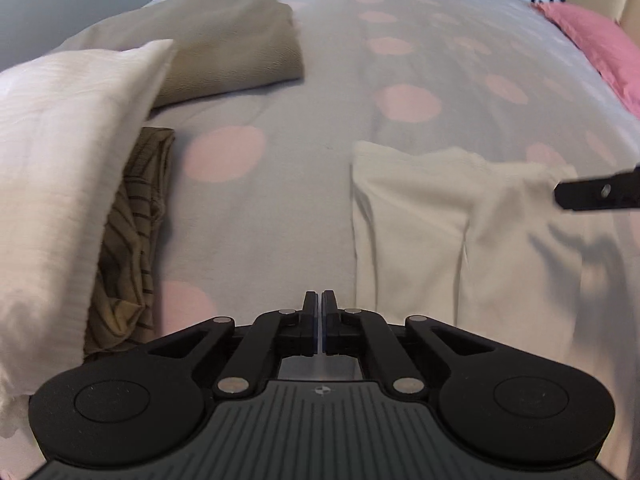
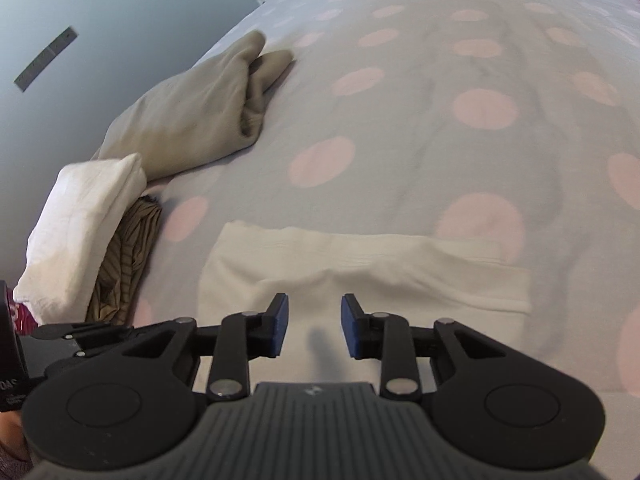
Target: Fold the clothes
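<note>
A cream garment (image 1: 460, 232) lies folded flat on the bed, to the right of my left gripper (image 1: 322, 300), whose jaws are shut with nothing between them. In the right wrist view the same cream garment (image 2: 360, 280) lies just beyond and under my right gripper (image 2: 314, 312), which is open above it and holds nothing. A black finger of the right gripper (image 1: 600, 192) reaches in at the right edge of the left wrist view. At the left a folded white cloth (image 1: 60, 168) rests on an olive striped garment (image 1: 132, 240).
A folded beige garment (image 1: 224, 44) lies further back at the left, also seen as the beige garment (image 2: 200, 108). The bed cover (image 1: 320, 184) is pale grey with pink dots. A pink pillow (image 1: 596, 44) lies at the far right. A grey wall (image 2: 100, 40) borders the bed's left side.
</note>
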